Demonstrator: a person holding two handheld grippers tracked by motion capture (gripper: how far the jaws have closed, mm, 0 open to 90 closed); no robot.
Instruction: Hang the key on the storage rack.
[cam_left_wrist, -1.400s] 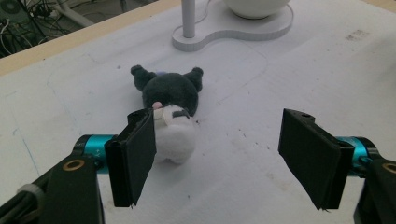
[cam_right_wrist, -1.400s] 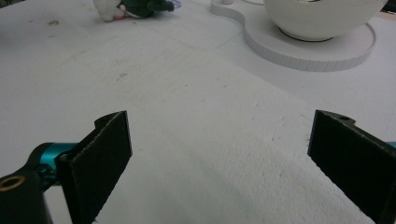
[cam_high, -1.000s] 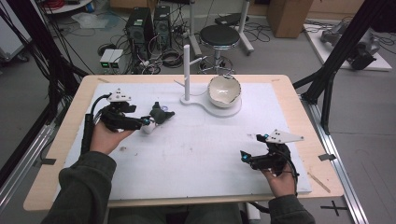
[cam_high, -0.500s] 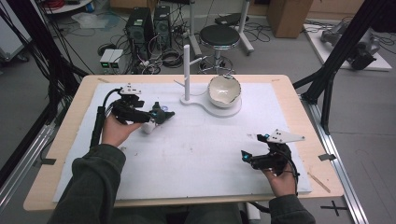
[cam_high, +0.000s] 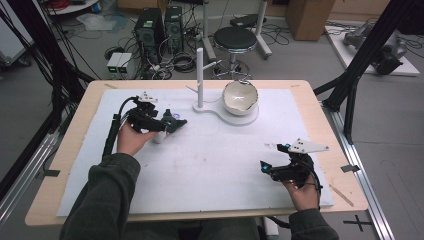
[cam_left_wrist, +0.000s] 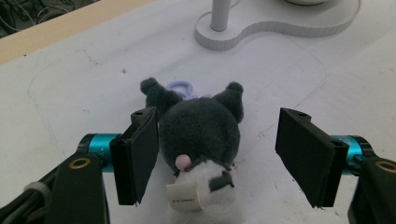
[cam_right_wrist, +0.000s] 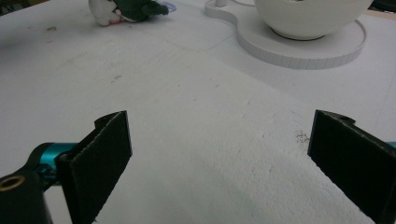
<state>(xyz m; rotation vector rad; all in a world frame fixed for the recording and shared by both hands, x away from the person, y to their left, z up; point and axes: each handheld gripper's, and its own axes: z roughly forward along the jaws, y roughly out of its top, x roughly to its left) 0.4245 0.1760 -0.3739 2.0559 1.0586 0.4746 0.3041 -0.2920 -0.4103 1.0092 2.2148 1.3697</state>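
Left tongs (cam_left_wrist: 217, 158) straddle the dark grey and white plush toy (cam_left_wrist: 198, 140)!
Jaws closing in, right pad not touching, near the worktop's (cam_high: 300, 100) left edge; right tongs (cam_right_wrist: 219, 163) gape wide, empty.

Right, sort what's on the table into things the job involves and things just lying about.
In the job:
- small dark grey and white plush toy, lying between the open jaws of the left claw
- left claw, jaws just been closing, right pad clear of the toy

Lying about:
- white round bowl
- white flat stand with upright post
- right claw, open, empty
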